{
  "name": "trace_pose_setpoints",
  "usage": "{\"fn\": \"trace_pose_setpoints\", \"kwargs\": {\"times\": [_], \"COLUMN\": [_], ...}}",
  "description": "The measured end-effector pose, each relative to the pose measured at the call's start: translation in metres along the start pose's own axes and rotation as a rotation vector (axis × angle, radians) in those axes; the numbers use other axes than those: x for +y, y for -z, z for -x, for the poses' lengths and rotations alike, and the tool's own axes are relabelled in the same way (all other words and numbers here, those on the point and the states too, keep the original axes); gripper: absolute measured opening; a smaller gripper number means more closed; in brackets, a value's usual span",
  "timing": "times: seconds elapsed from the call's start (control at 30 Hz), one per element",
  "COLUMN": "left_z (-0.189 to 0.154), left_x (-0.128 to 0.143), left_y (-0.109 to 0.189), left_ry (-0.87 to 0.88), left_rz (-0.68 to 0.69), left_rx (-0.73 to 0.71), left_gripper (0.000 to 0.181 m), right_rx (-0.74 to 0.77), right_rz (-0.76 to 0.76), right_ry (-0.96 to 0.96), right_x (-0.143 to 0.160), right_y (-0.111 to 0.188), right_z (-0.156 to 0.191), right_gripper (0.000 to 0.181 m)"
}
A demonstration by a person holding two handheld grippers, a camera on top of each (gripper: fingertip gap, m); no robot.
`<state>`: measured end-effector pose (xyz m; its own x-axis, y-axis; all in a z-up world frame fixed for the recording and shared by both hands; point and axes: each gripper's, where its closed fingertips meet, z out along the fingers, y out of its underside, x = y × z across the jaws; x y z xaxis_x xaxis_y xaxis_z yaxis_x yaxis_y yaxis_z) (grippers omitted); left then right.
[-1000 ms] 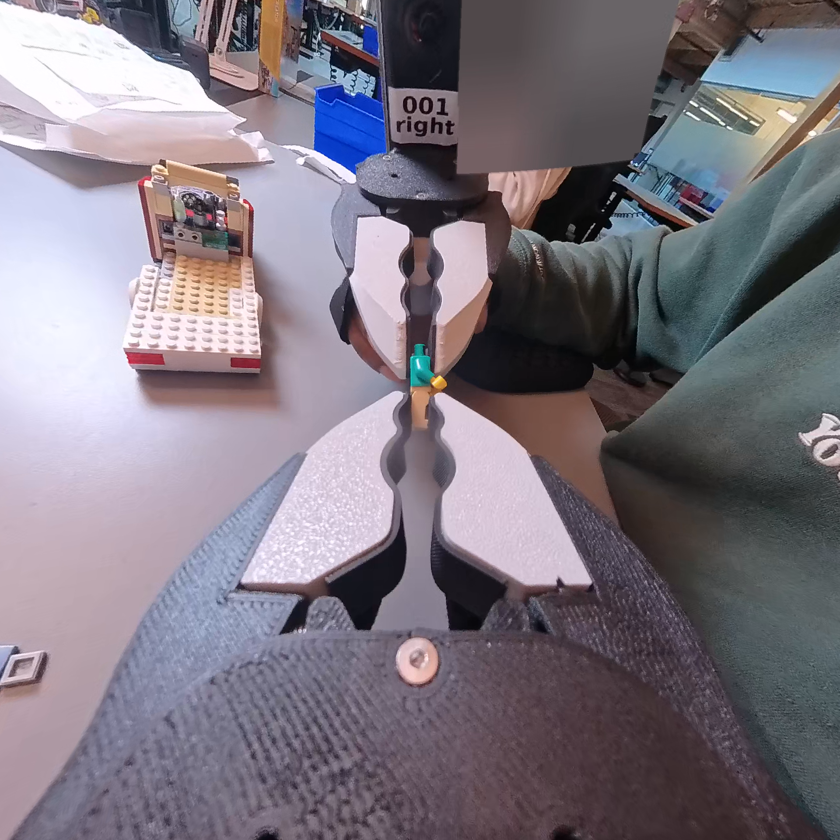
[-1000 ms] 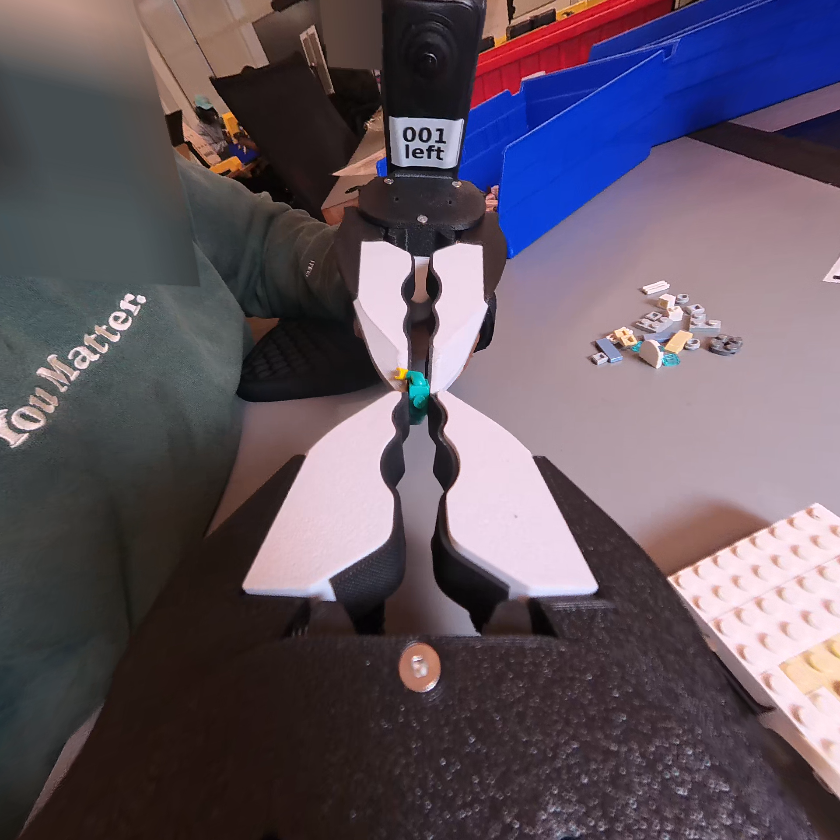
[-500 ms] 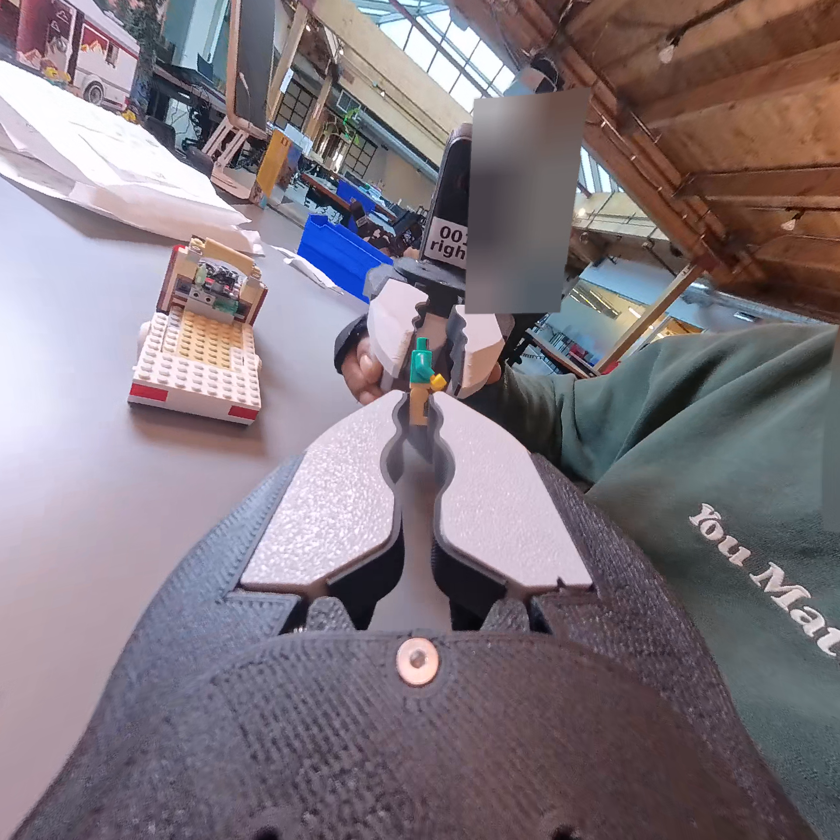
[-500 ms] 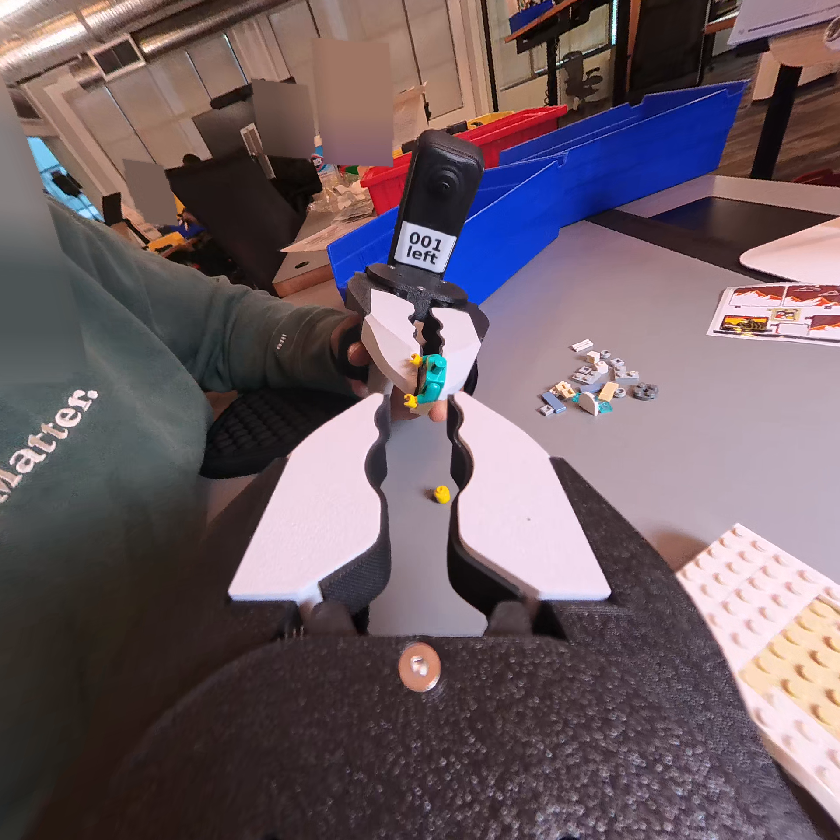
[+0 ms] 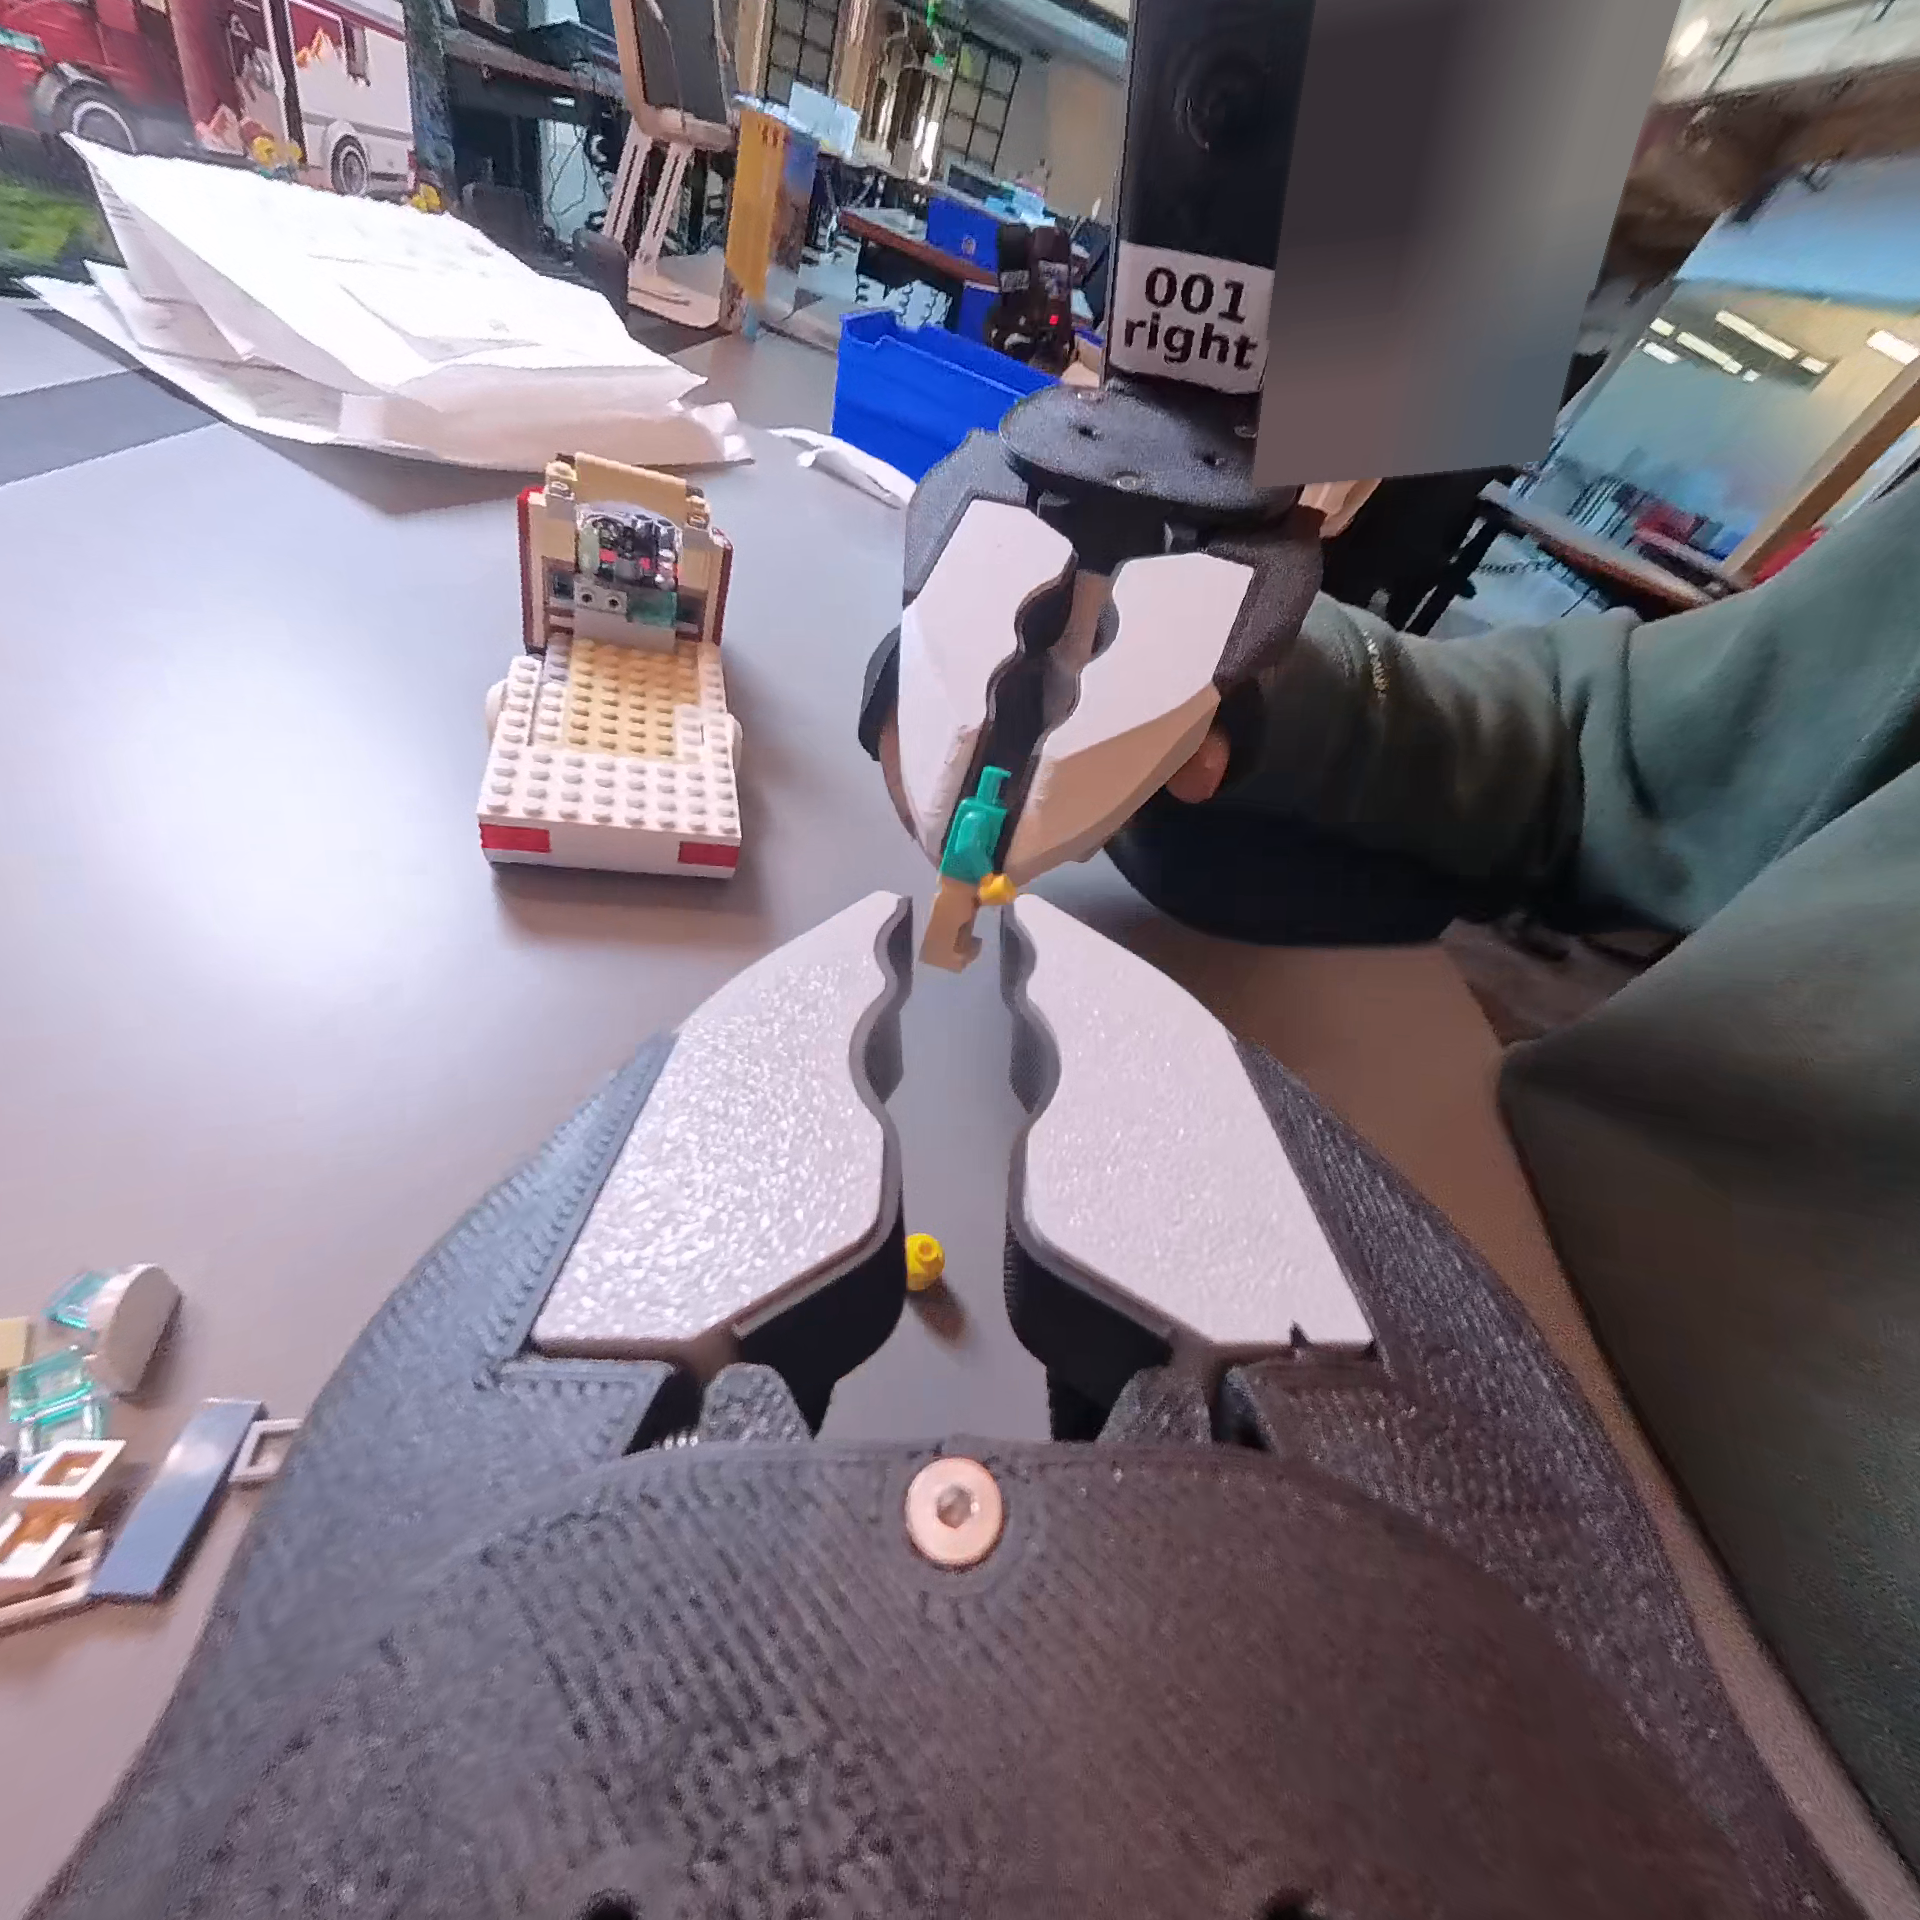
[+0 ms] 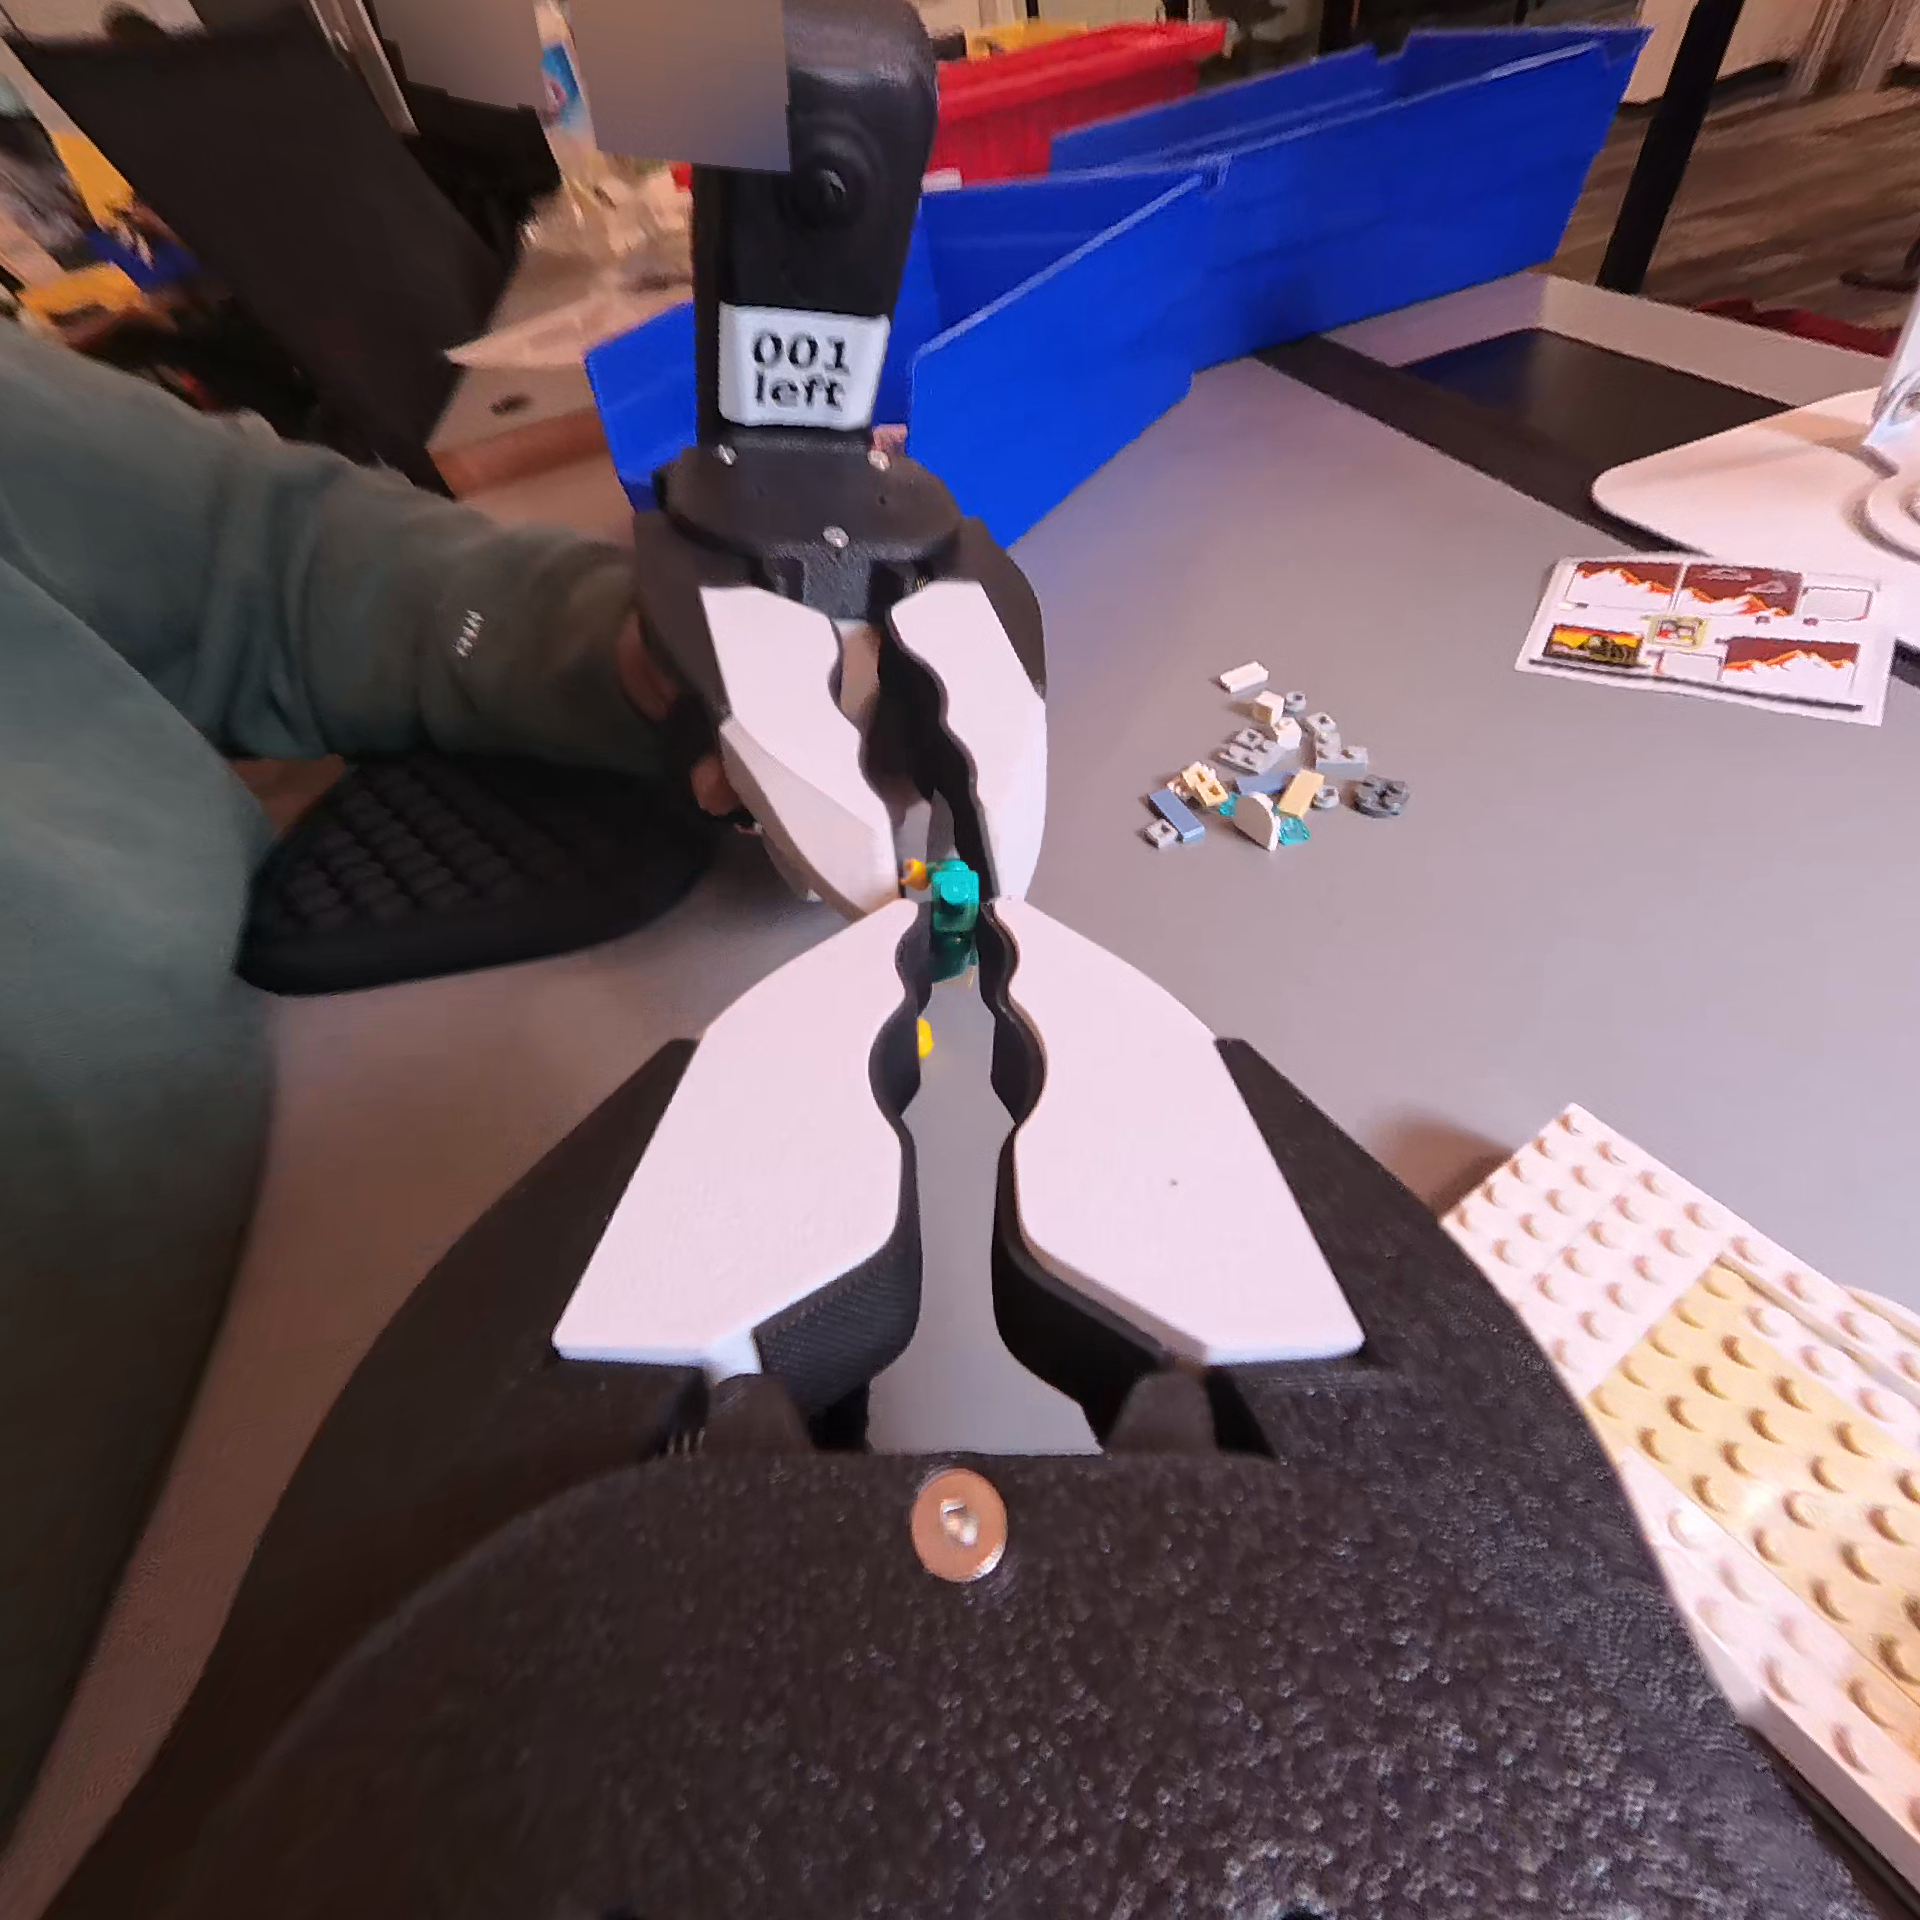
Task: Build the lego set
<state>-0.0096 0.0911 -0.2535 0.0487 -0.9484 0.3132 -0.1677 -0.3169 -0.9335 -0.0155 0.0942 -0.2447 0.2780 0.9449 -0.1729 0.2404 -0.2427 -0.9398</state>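
Note:
A headless minifigure [image 5: 975,836] with a teal torso and tan legs hangs between the two grippers, above the table. My right gripper [image 6: 951,920] is shut on its torso [image 6: 951,904]; it also shows in the left wrist view [image 5: 989,883]. My left gripper [image 5: 956,920] is open, its tips on either side of the tan legs [image 5: 951,930] without gripping them. In the right wrist view the left gripper [image 6: 940,873] faces mine tip to tip. A small yellow head [image 5: 923,1257] lies on the table under the left gripper and also shows in the right wrist view [image 6: 923,1036].
The part-built white and tan vehicle base [image 5: 613,748] stands to the left and shows at the right wrist view's lower right [image 6: 1714,1403]. Loose small pieces [image 6: 1273,779] and a sticker sheet [image 6: 1704,649] lie beyond. Blue bins [image 6: 1247,260] and white papers [image 5: 364,332] line the table's edges. My two grippers' fingertips are within a few centimetres of each other. My left gripper's tips are some 7 cm from the small yellow head [image 5: 923,1257].
My left gripper has opened and let go of the minifigure's legs. My right gripper has closed on its torso. Both have come down nearer the table.

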Motion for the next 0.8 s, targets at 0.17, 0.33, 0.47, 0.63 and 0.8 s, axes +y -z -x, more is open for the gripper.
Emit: {"fn": "trace_pose_setpoints", "kwargs": {"times": [0.17,0.33,0.47,0.63,0.8], "left_z": [0.0,0.005,0.011,0.019,0.027], "left_x": [0.009,0.024,0.037,0.047,0.057], "left_y": [-0.003,-0.005,-0.007,-0.007,-0.005], "left_ry": [-0.071,-0.148,-0.174,-0.163,-0.137], "left_rz": [0.064,0.166,0.248,0.317,0.392], "left_rx": [-0.027,-0.072,-0.108,-0.156,-0.201], "left_gripper": [0.02,0.016,0.013,0.013,0.013], "right_rx": [0.009,0.037,0.062,0.093,0.127], "right_rz": [0.084,0.155,0.215,0.286,0.335], "right_ry": [0.034,0.083,0.096,0.119,0.154], "right_x": [0.016,0.029,0.04,0.05,0.056], "right_y": [-0.006,-0.01,-0.014,-0.019,-0.02], "right_z": [-0.001,-0.004,-0.008,-0.016,-0.022], "right_gripper": [0.008,0.008,0.009,0.013,0.012]}}
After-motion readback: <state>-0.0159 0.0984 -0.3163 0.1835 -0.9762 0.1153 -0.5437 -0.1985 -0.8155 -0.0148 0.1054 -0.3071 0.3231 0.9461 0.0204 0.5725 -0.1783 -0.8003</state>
